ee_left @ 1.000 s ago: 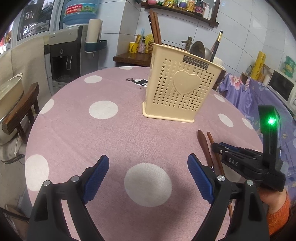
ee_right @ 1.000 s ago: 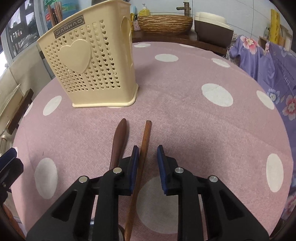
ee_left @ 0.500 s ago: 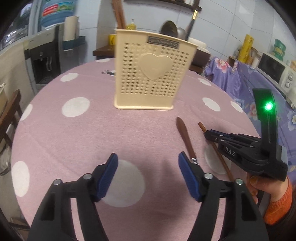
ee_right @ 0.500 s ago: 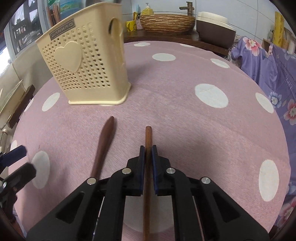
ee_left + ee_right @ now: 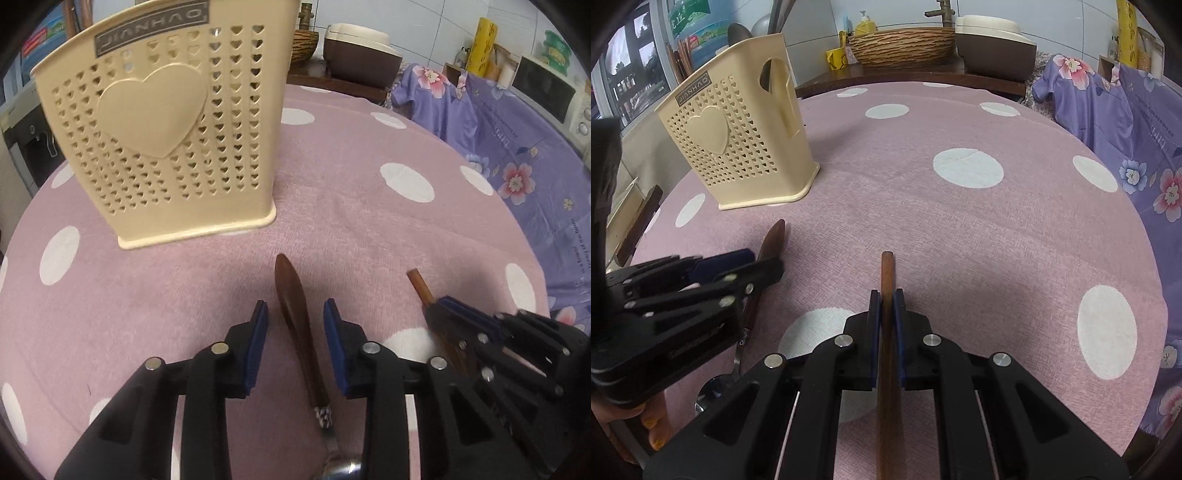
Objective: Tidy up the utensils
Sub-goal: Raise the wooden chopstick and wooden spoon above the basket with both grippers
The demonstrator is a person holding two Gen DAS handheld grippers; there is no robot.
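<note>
A cream perforated utensil holder (image 5: 159, 122) (image 5: 738, 140) stands on the pink dotted tablecloth (image 5: 351, 221). A spoon with a dark wooden handle (image 5: 295, 314) lies flat before it, its metal bowl (image 5: 340, 470) at the bottom edge. My left gripper (image 5: 295, 310) straddles that handle; its jaws are closing, with a gap still on both sides of the handle. The right wrist view shows the left gripper (image 5: 753, 262) over the spoon handle (image 5: 774, 240). My right gripper (image 5: 886, 295) (image 5: 439, 301) is shut on a brown wooden chopstick (image 5: 887, 269) (image 5: 415, 282) at the cloth.
Behind the table are a wicker basket (image 5: 905, 46) and a brown rice cooker (image 5: 993, 44) on a wooden counter. Purple floral cloth (image 5: 1126, 122) hangs to the right, with a microwave (image 5: 550, 88) beyond. A wooden chair (image 5: 639, 221) stands at the table's left edge.
My left gripper swung right over the spoon handle and its jaws narrowed a lot. My right gripper shut on the chopstick and drew it rightward, away from the spoon.
</note>
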